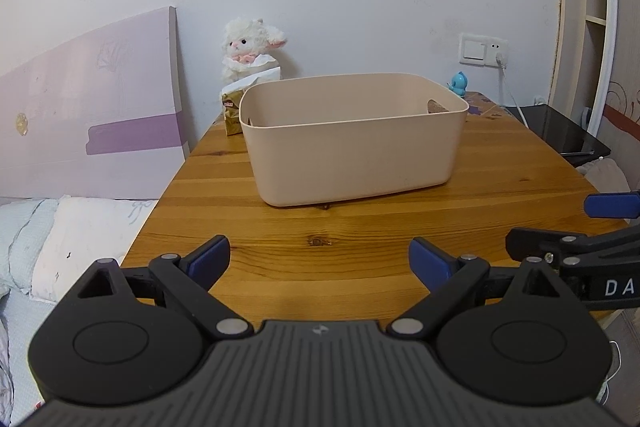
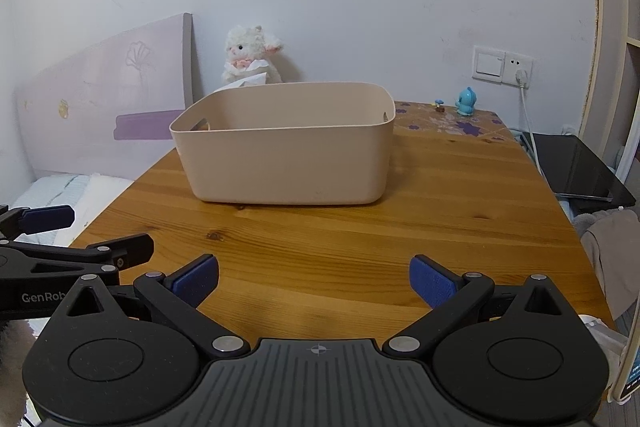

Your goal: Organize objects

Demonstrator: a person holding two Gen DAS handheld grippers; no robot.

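Observation:
A beige plastic bin (image 1: 352, 143) stands on the wooden table (image 1: 360, 239), also in the right wrist view (image 2: 286, 147); its inside is mostly hidden. My left gripper (image 1: 319, 261) is open and empty, low over the table's near edge. My right gripper (image 2: 314, 281) is open and empty beside it; it shows at the right edge of the left view (image 1: 576, 231), and the left gripper shows at the left edge of the right view (image 2: 92, 231). A white plush lamb (image 1: 250, 47) sits behind the bin with a tissue pack (image 1: 232, 111). A small blue figurine (image 2: 466, 101) stands at the back right.
A purple headboard (image 1: 92, 107) and bedding (image 1: 60, 239) lie left of the table. A black tablet (image 2: 580, 167) lies off the table's right side. A wall socket with a white cable (image 2: 520, 75) is behind. A tiny toy (image 2: 440, 105) stands near the figurine.

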